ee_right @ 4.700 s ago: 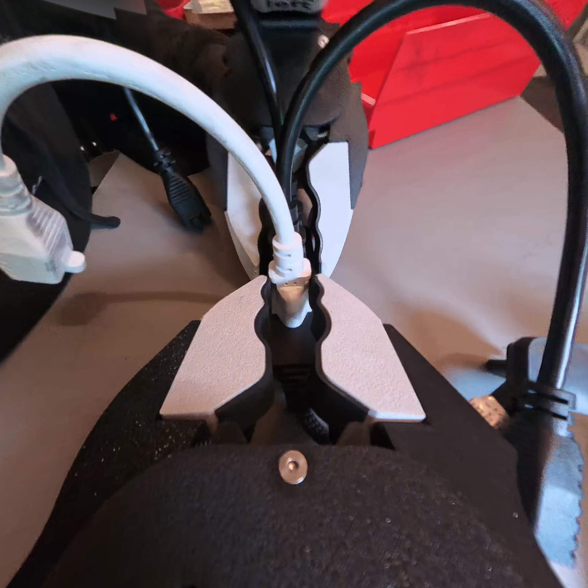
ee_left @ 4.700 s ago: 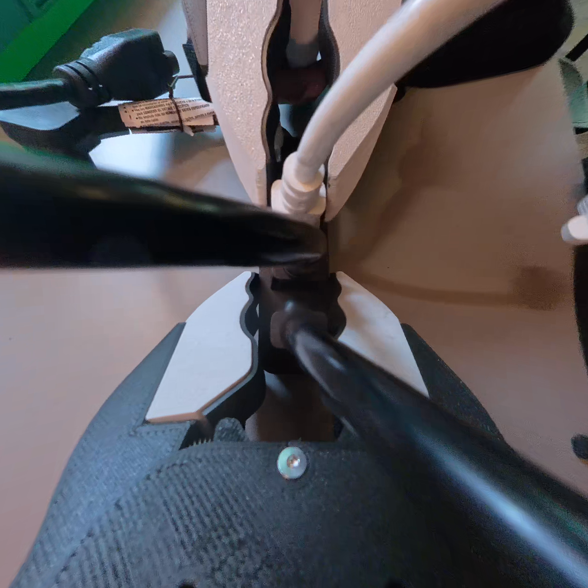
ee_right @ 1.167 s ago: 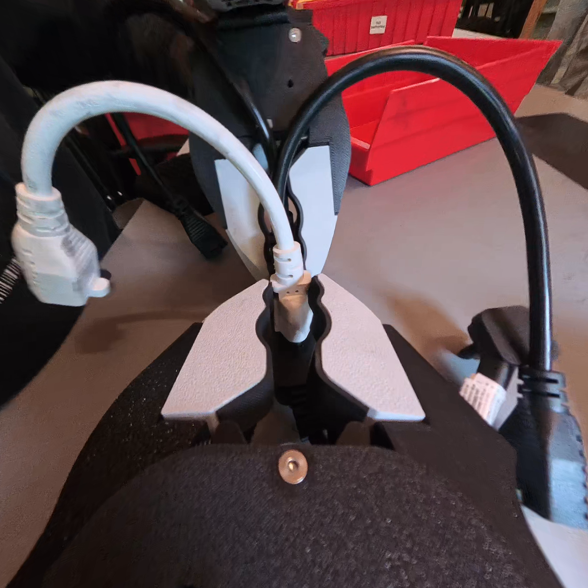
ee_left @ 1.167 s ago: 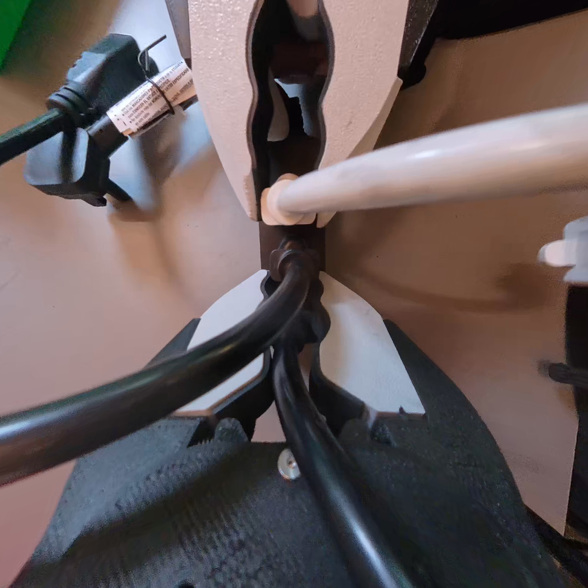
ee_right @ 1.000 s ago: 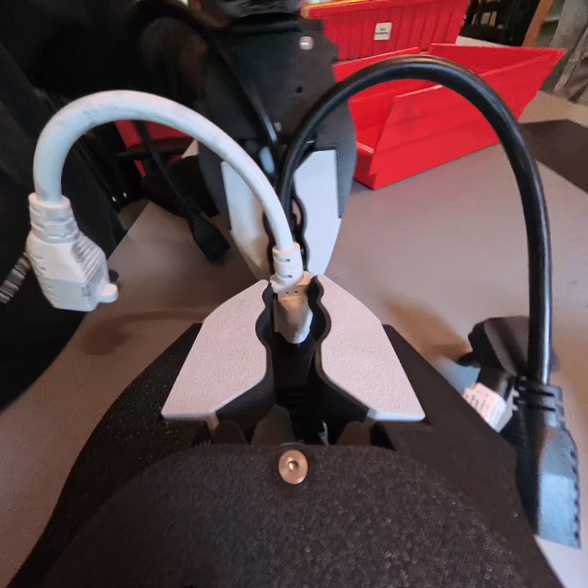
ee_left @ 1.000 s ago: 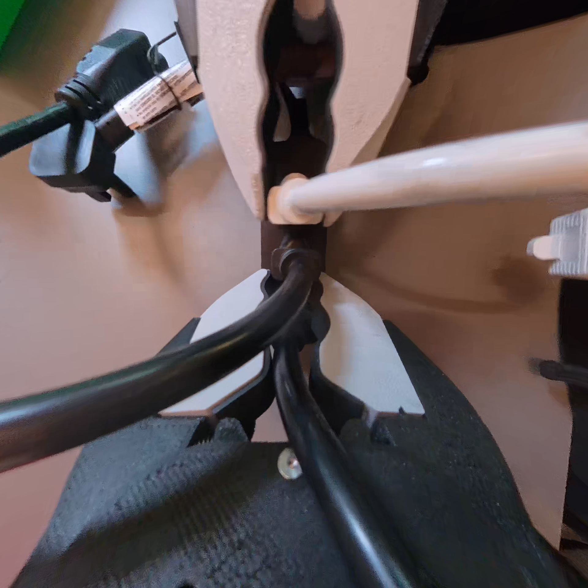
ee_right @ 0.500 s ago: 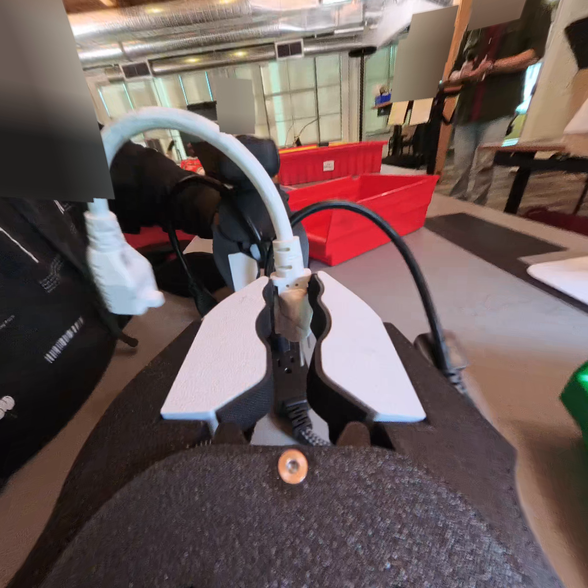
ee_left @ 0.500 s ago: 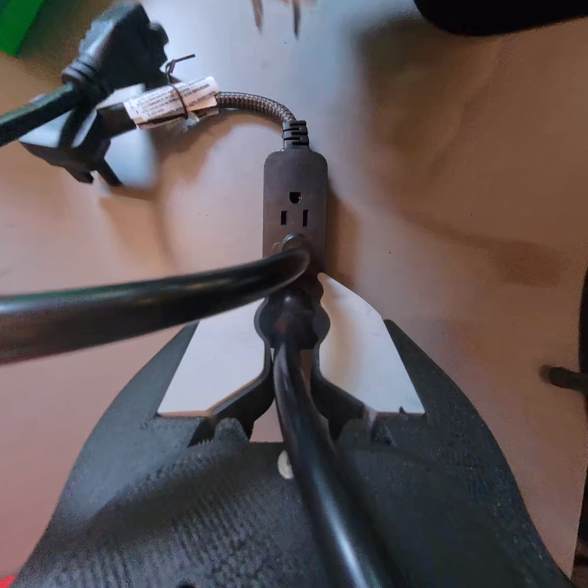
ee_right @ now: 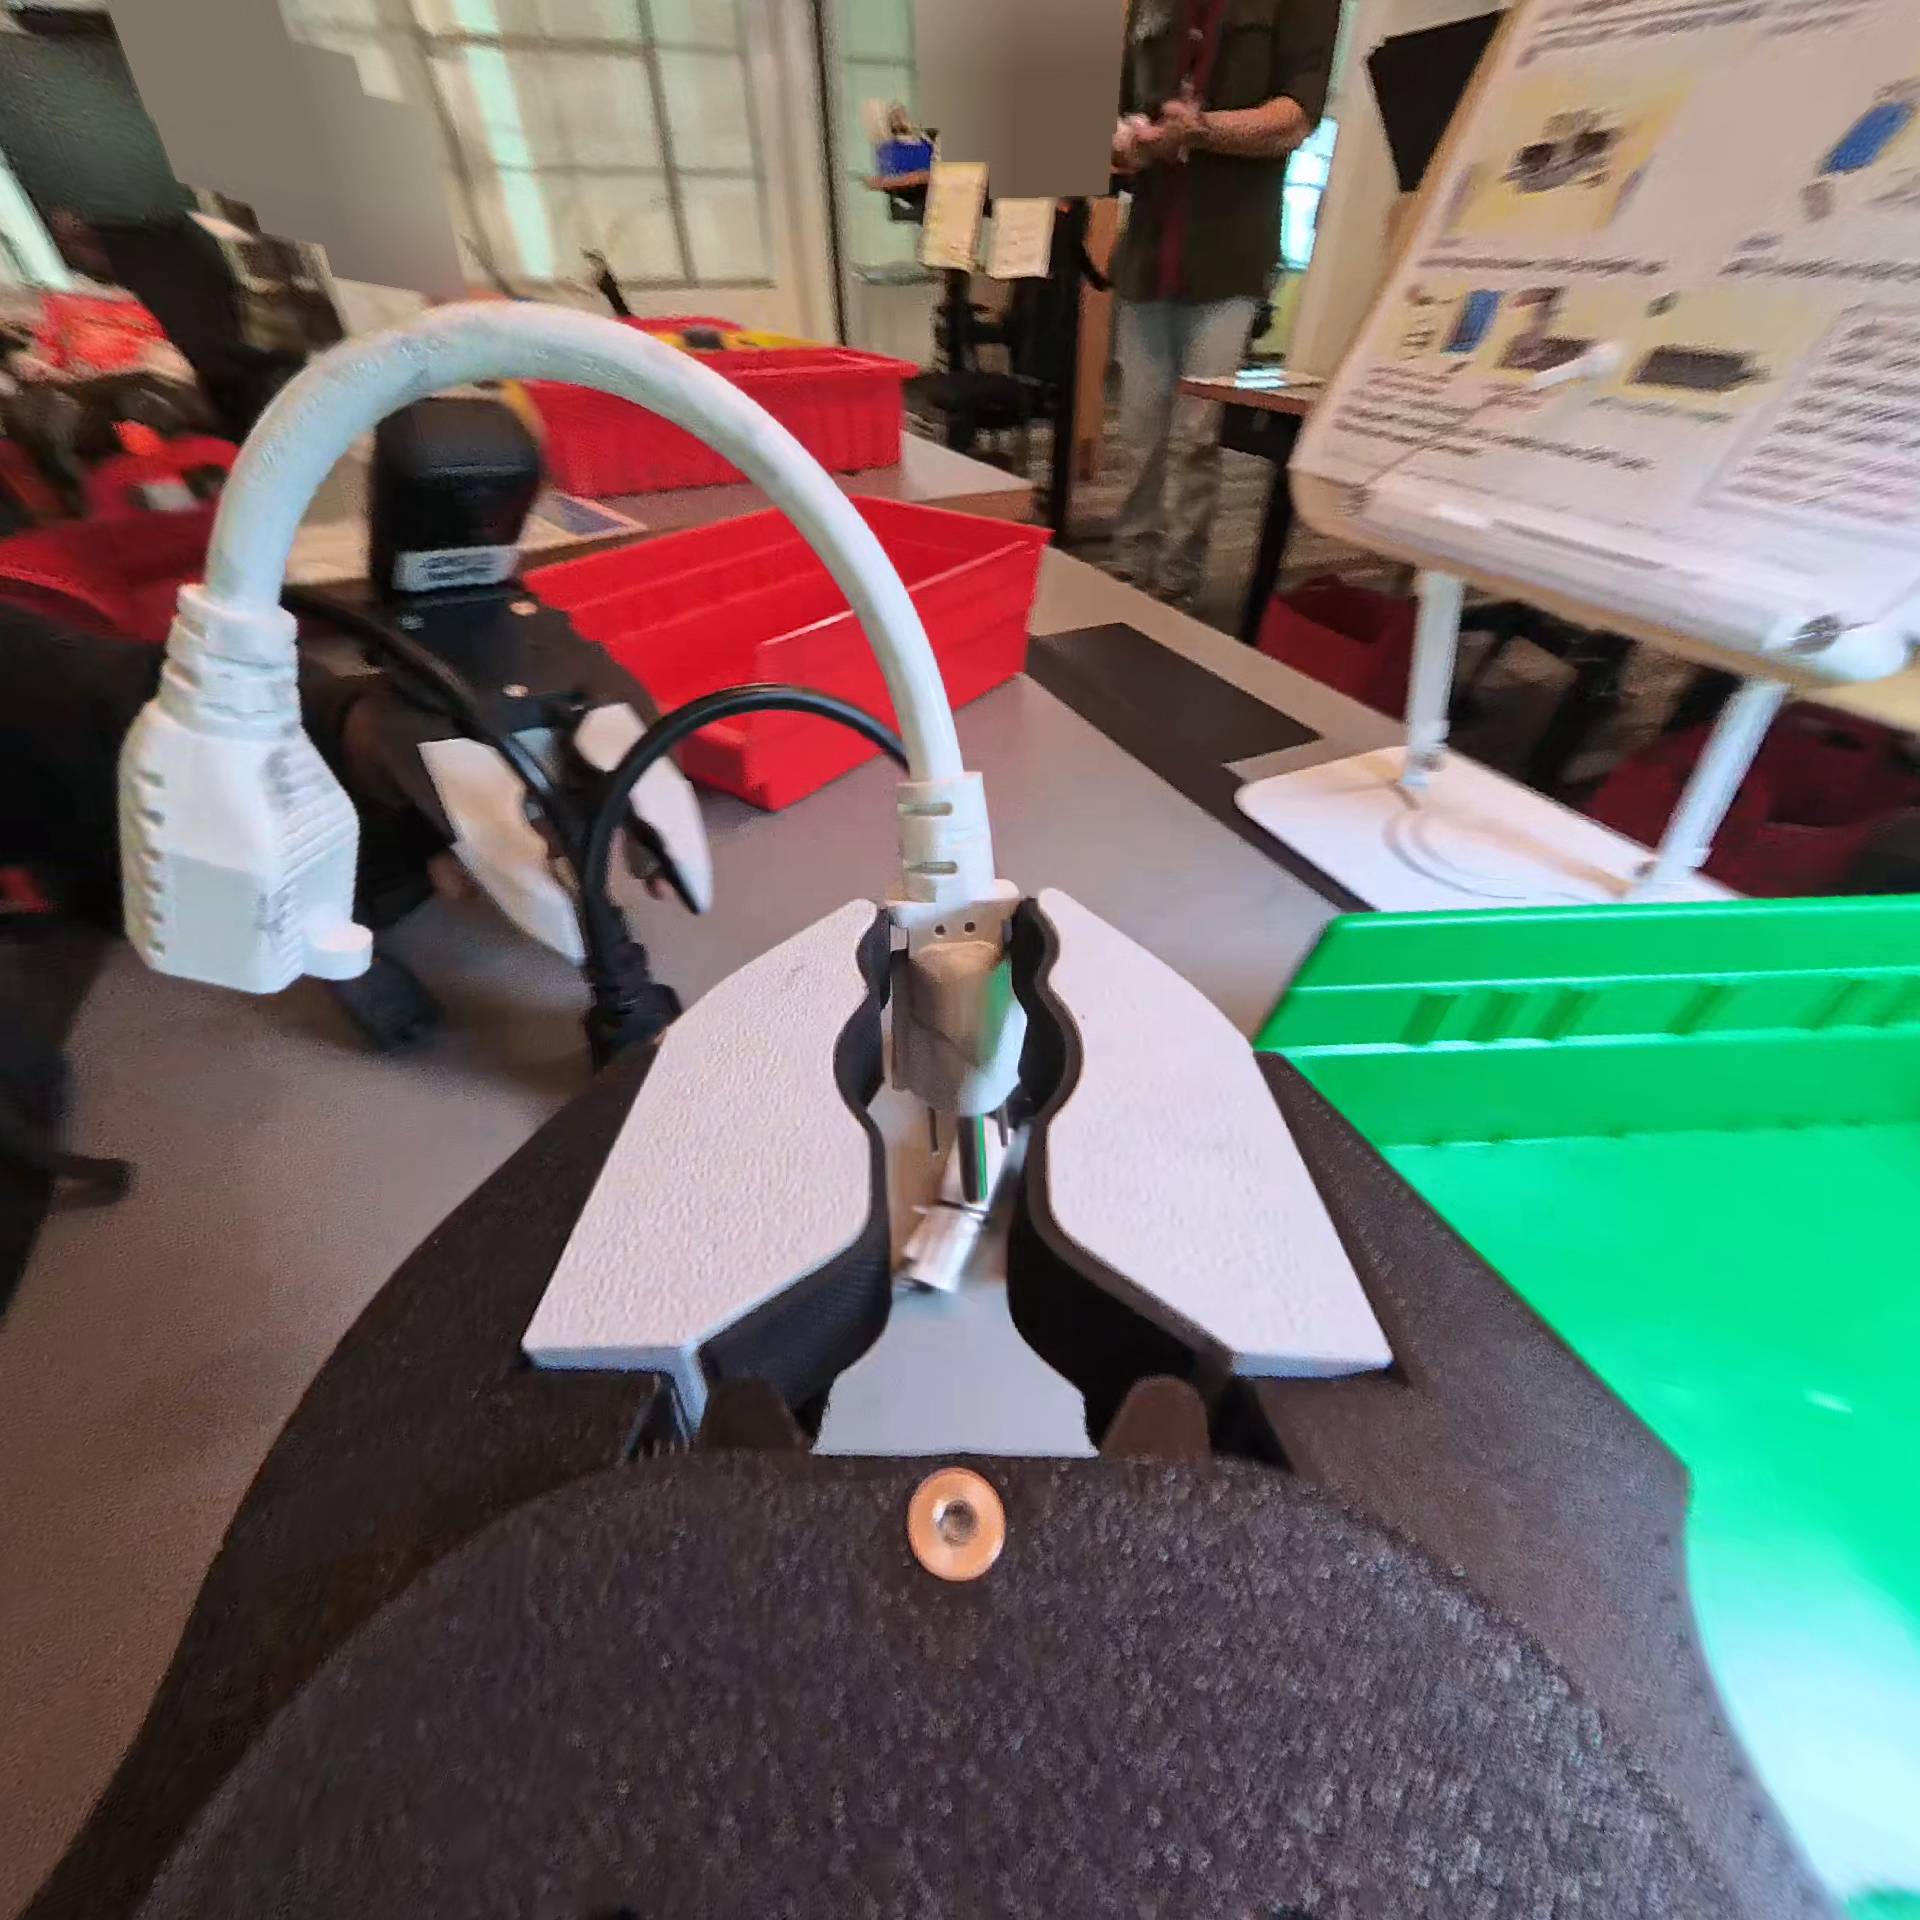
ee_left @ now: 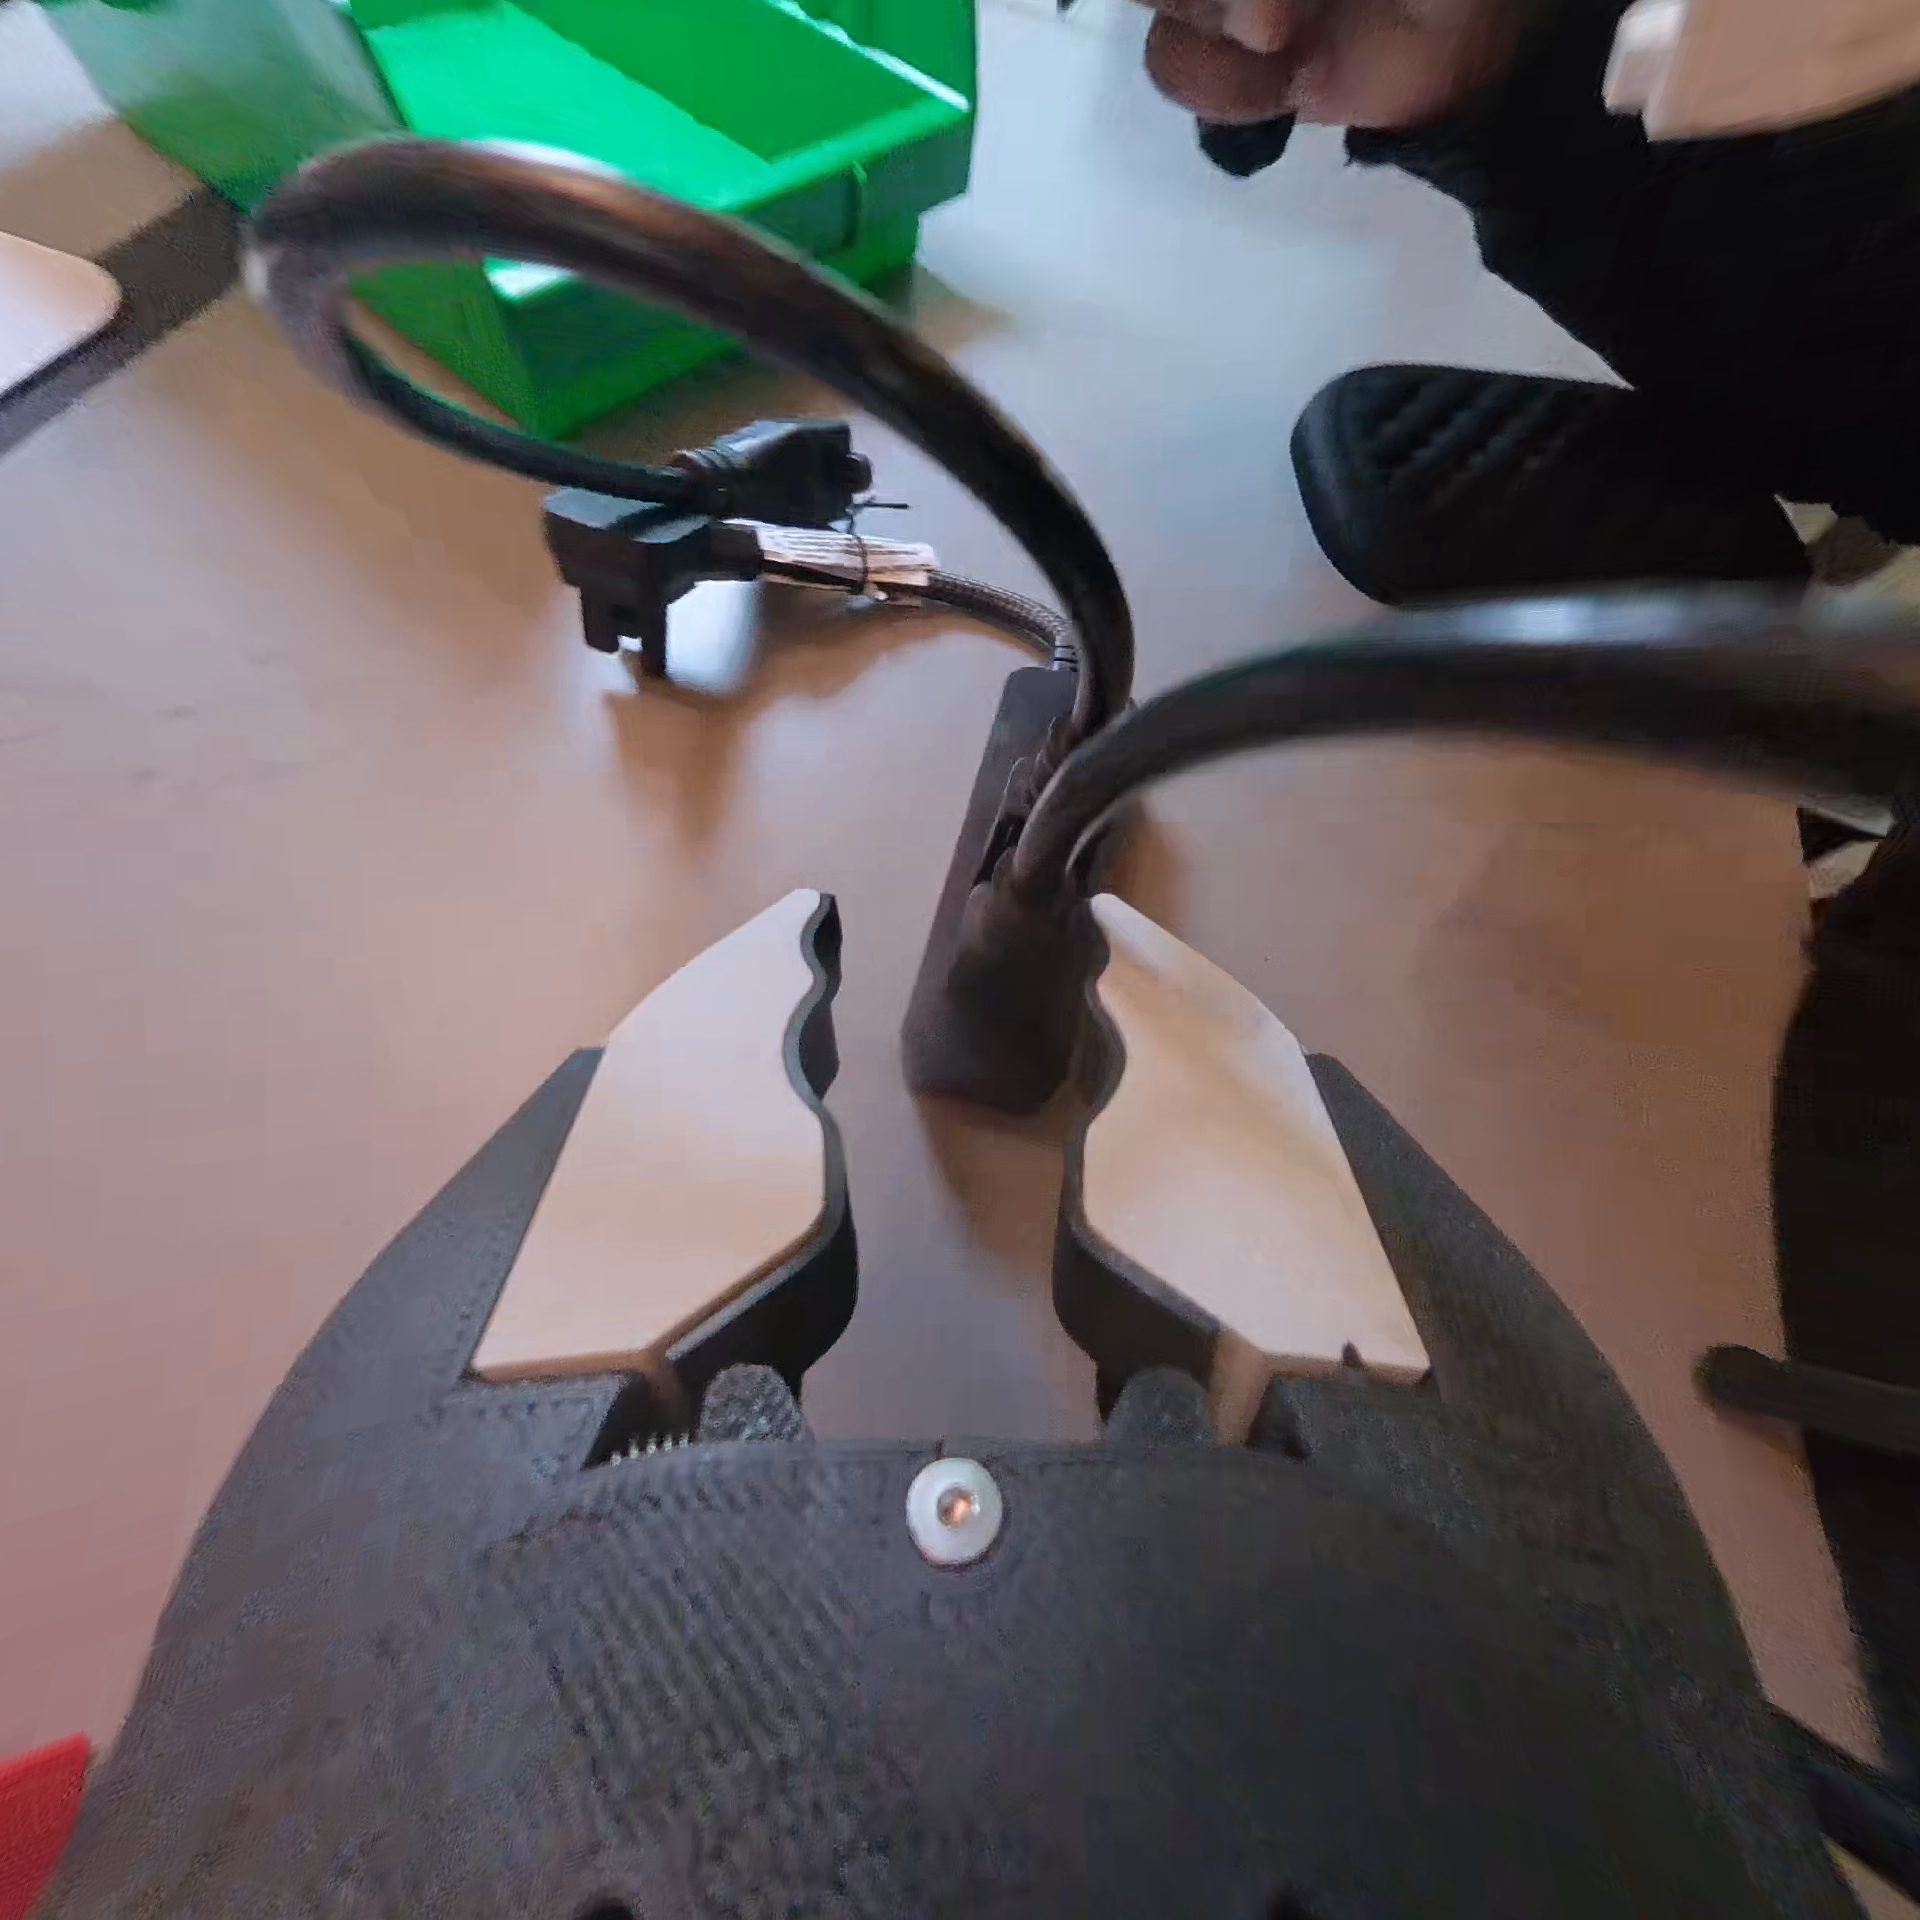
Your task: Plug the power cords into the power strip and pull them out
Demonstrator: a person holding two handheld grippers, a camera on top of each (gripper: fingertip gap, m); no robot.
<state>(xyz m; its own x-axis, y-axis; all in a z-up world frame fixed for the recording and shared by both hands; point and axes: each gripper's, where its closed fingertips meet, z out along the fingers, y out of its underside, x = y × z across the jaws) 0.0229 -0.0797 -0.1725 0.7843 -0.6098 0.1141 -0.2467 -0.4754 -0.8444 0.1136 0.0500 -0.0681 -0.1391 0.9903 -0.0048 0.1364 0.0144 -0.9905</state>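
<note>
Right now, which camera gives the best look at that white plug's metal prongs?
The right wrist view: the white plug sits clamped in the right gripper, its prongs bare and pointing back at the camera. The left wrist view does not show the plug, only the black power strip on the table.

both wrist views sit low over the table, facing opposite ways, sharing the green bin.

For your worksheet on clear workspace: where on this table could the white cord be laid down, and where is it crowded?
Bare table lies left of the power strip, below the loose black plug. Crowded: the strip itself, under two black cords, and beside the green bin.
</note>
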